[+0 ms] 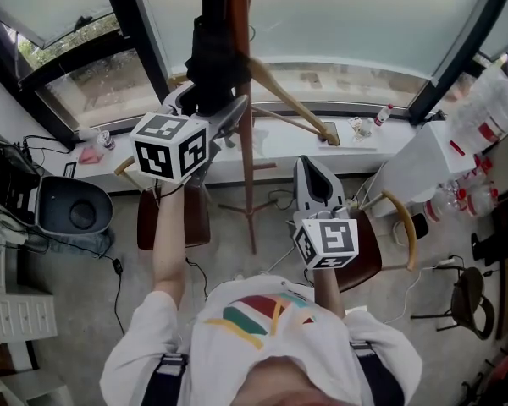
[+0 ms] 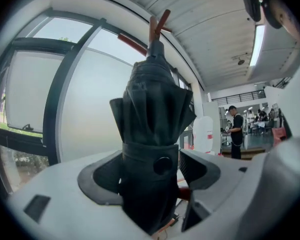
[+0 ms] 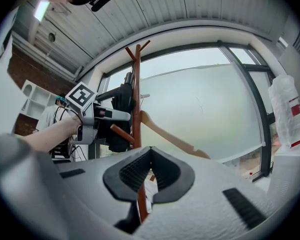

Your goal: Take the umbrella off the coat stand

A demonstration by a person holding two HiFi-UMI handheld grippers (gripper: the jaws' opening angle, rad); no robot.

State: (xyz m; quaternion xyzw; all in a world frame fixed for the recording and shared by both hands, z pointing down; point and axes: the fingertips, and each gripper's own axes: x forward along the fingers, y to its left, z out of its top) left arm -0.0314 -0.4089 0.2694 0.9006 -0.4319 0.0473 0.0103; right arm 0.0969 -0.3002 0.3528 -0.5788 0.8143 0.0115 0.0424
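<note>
A black folded umbrella (image 1: 210, 53) hangs against the reddish wooden coat stand (image 1: 241, 134) in front of the window. My left gripper (image 1: 208, 113) is raised to it and shut on the umbrella's strapped lower part (image 2: 151, 134), which fills the gap between the jaws. The stand's top pegs (image 2: 158, 26) show just above the umbrella's tip. My right gripper (image 1: 310, 169) is held lower and to the right of the stand, shut with nothing between its pads (image 3: 150, 170). From the right gripper view I see the stand's pole (image 3: 136, 96), the umbrella (image 3: 121, 121) and the left gripper (image 3: 92, 115).
A long pale wooden arm (image 1: 293, 108) slants from the stand toward the sill (image 1: 381, 138). Two brown chairs (image 1: 191, 218) stand by the stand's feet. A grey bin (image 1: 73, 210) sits at the left, a white table with plastic jugs (image 1: 478, 134) at the right. A person (image 2: 235, 132) stands far off.
</note>
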